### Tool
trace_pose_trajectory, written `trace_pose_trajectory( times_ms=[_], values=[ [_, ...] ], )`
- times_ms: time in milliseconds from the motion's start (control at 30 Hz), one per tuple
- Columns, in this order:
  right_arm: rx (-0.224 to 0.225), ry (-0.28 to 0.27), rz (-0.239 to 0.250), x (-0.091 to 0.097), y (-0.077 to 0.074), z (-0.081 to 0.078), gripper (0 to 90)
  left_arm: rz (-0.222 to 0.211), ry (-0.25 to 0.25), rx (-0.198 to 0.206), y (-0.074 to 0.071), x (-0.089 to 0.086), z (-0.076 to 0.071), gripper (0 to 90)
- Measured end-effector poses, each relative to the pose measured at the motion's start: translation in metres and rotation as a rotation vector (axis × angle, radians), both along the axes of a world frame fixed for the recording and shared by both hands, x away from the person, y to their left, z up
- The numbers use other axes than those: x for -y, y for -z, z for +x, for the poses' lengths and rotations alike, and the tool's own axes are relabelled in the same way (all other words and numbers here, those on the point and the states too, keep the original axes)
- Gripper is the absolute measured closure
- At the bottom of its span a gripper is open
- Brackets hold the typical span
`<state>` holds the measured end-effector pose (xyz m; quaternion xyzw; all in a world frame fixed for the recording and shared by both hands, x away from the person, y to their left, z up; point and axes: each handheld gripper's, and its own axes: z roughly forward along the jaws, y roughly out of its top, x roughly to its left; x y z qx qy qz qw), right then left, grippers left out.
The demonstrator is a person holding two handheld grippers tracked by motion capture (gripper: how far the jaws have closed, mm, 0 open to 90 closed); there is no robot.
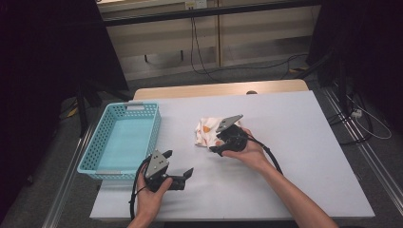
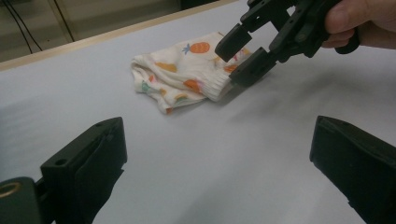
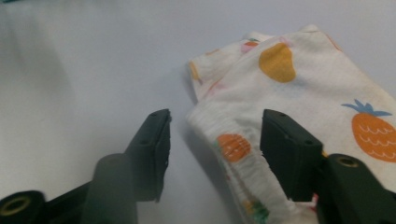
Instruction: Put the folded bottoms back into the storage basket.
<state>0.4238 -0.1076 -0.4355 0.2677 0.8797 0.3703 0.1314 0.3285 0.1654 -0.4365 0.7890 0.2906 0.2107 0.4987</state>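
A small white cloth (image 1: 205, 130) printed with orange fruit lies folded near the middle of the white table (image 1: 294, 142). My right gripper (image 1: 215, 143) reaches it from the right, low over the table. In the right gripper view, the cloth (image 3: 299, 79) has its ribbed edge between the jaws of the right gripper (image 3: 217, 121); one jaw stands over the fabric, the other clear of it, so nothing is pinched. The left gripper view shows the right gripper (image 2: 242, 55) at the cloth's (image 2: 182, 70) near corner. My left gripper (image 1: 178, 164) rests near the front edge, jaws wide open and empty (image 2: 217, 126).
A light blue plastic basket (image 1: 128, 107) stands at the table's left side, with nothing seen inside. Cables trail from both grippers toward the front edge. Beyond the table's far edge are the floor, wires and dark stands.
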Motion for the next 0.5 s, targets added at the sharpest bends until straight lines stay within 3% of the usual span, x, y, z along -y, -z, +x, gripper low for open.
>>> trace_pose_trajectory(
  times_ms=[167, 500],
  values=[
    [0.008, -0.005, -0.063, -0.004, 0.007, 0.006, 41.5, 0.000, 0.002, -0.001, 0.000, 0.000, 0.001, 4.0],
    [-0.015, -0.020, -0.108, -0.006, 0.018, 0.013, 42.5, 0.005, 0.007, -0.007, 0.002, 0.001, 0.002, 4.0]
  ],
)
